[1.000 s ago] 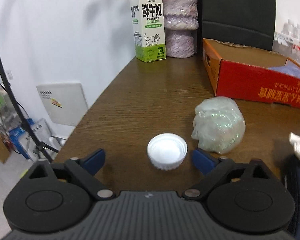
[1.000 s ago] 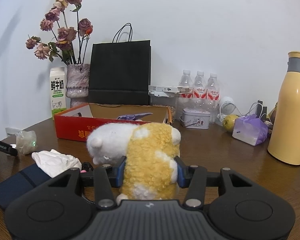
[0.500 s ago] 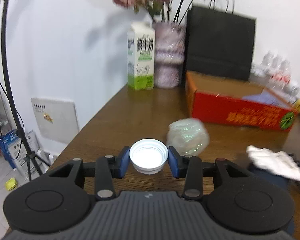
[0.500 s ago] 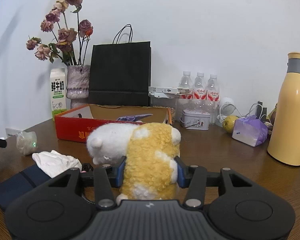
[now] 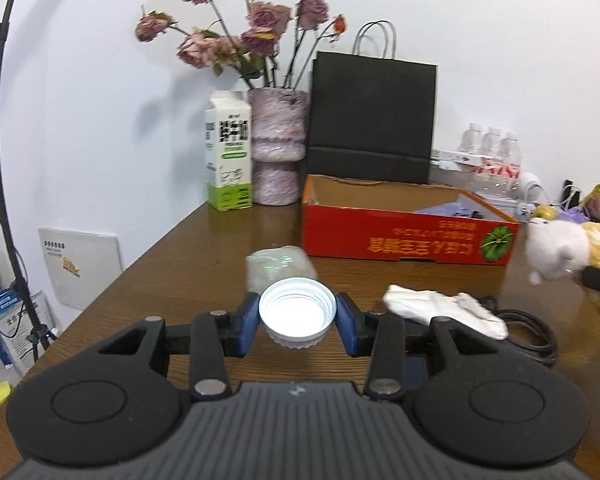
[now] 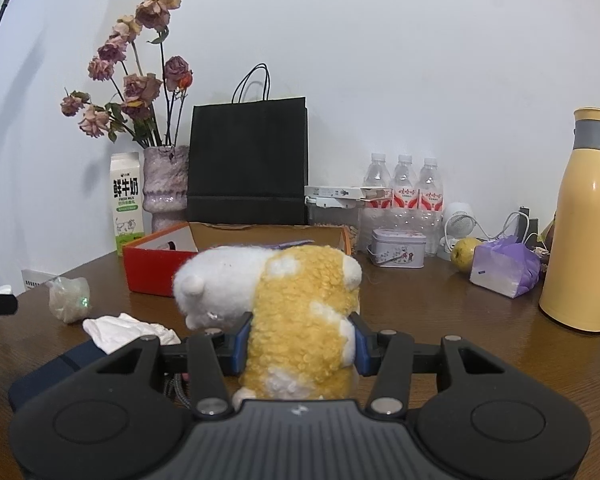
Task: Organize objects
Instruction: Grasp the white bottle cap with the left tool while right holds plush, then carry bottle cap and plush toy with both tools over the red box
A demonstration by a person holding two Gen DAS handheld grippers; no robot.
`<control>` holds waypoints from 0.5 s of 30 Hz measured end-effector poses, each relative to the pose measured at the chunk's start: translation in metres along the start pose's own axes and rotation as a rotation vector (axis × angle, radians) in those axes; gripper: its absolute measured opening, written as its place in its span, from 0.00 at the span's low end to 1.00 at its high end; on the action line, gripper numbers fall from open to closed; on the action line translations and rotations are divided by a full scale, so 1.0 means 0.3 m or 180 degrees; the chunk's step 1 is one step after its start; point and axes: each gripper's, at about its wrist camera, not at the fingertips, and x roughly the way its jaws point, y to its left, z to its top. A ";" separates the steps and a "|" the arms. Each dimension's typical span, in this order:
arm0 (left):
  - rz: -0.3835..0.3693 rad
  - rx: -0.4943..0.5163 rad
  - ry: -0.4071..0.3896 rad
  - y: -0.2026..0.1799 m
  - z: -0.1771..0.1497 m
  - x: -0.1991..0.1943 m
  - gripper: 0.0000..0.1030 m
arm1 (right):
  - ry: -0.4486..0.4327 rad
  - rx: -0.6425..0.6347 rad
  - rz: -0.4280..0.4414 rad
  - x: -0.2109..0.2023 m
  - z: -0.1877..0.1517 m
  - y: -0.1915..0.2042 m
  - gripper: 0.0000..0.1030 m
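Note:
My left gripper (image 5: 298, 326) is shut on a white bottle cap (image 5: 297, 312), open side up, lifted above the brown table (image 5: 188, 264). My right gripper (image 6: 300, 344) is shut on a white and yellow plush toy (image 6: 284, 300), held just above the table; the same plush toy (image 5: 560, 252) shows at the right edge of the left wrist view. The open red cardboard box (image 5: 404, 236) stands behind both, with something purple inside. A crumpled clear plastic bag (image 5: 278, 266) lies just beyond the cap. A crumpled white tissue (image 5: 444, 310) lies to the right.
At the back stand a milk carton (image 5: 228, 152), a vase of dried roses (image 5: 278, 148) and a black paper bag (image 5: 372, 120). Water bottles (image 6: 404, 196), a small tin (image 6: 398, 248), a purple pack (image 6: 504, 266) and a yellow thermos (image 6: 584, 224) crowd the right. A black cable (image 5: 528, 332) lies near the tissue.
My left gripper closed on the white cap, lifted it off the table and swung right, bringing the red box and the plush toy into view. The right gripper kept still with the plush toy.

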 end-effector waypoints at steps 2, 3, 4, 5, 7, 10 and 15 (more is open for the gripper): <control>-0.0038 -0.0003 -0.0003 -0.019 0.001 -0.008 0.40 | -0.0007 0.0007 0.0023 -0.007 0.003 0.003 0.46; -0.0052 0.0001 -0.0002 -0.031 0.004 -0.010 0.40 | -0.0015 0.0013 0.0034 -0.011 0.005 0.005 0.45; -0.0065 0.0016 -0.0001 -0.043 0.003 -0.015 0.40 | -0.0017 0.0015 0.0043 -0.013 0.007 0.006 0.45; -0.0086 0.0031 -0.0004 -0.055 0.004 -0.016 0.40 | -0.0019 0.0016 0.0052 -0.015 0.009 0.009 0.46; -0.0135 0.0058 0.0004 -0.079 0.007 -0.017 0.40 | -0.0024 0.0024 0.0069 -0.019 0.014 0.013 0.46; -0.0198 0.0082 -0.0004 -0.114 0.022 -0.019 0.40 | -0.0021 0.0056 0.0103 -0.019 0.027 0.014 0.46; -0.0243 0.0097 -0.0064 -0.155 0.066 -0.014 0.40 | -0.0017 0.0085 0.0155 -0.007 0.055 0.022 0.46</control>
